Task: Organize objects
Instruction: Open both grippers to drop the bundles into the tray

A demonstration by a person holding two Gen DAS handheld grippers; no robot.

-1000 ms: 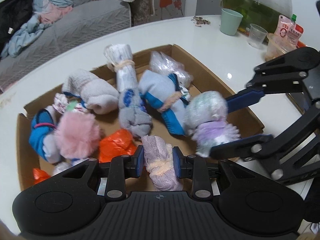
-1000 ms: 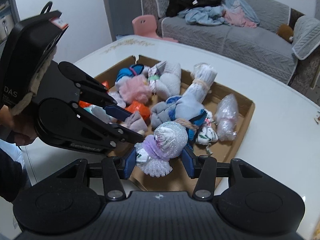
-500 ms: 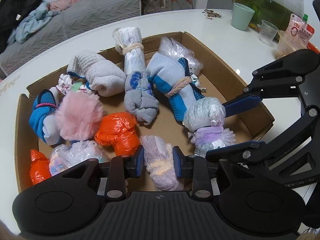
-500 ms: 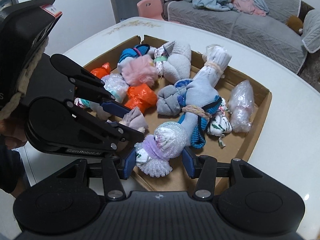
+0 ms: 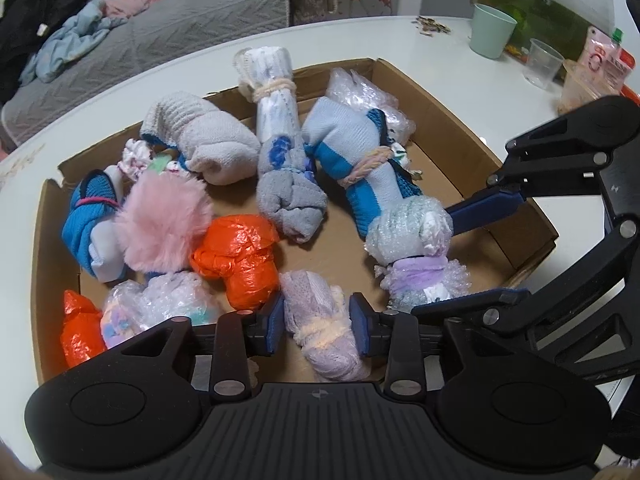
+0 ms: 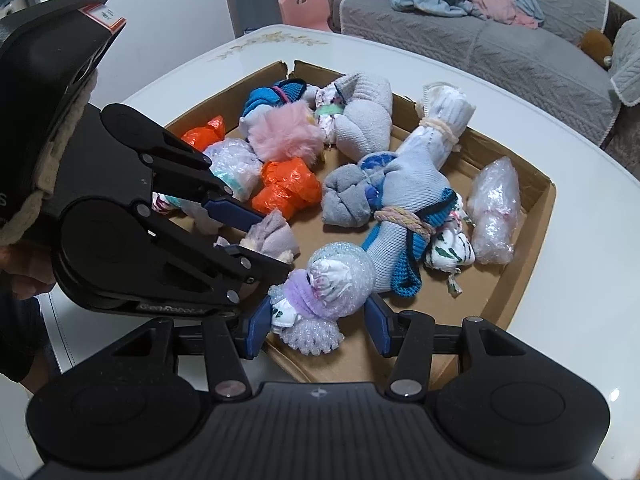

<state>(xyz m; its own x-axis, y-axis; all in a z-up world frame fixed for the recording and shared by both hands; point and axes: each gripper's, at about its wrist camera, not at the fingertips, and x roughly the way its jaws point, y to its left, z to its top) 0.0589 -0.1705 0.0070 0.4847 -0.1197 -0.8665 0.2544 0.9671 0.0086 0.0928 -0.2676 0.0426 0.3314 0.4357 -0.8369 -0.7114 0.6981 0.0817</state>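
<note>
Shallow brown cardboard tray (image 5: 452,128) sits on the white glossy counter (image 5: 420,46), filling the middle of both views. Bundles lie inside it.

Left tool (image 5: 317,325), bottom centre of the left wrist view: its jaws have just been opening. The pale lilac knitted sock bundle tied with a cream cord (image 5: 326,326) lies between the blue pads on the tray floor; a slim gap shows on each side, so the pads no longer press it. In the right wrist view the same tool (image 6: 256,236) reaches in from the left, the lilac bundle (image 6: 274,236) at its tips.

Right tool (image 6: 316,322), bottom centre of the right wrist view: moderately wide, holding the bubble-wrap ball bound with a purple band (image 6: 334,280) between its pads, over the tray's near edge. In the left wrist view this tool (image 5: 480,252) enters from the right, with the bubble-wrap ball (image 5: 412,244) at its tips.

Other contents, left wrist view:
- fluffy pink pom-pom (image 5: 162,226), left of centre
- crumpled orange plastic bundle (image 5: 238,260), just beside it to the right
- second small orange plastic wad (image 5: 78,328), lower left corner of the tray
- grey-and-white sock roll tied with cream cord (image 5: 280,152), centre
- light blue sock roll with braided tie (image 5: 360,164), right of that

Upper right of that view: mint green cup (image 5: 491,30) on the counter. Grey sofa (image 5: 160,28) with heaped clothes at upper left.
</note>
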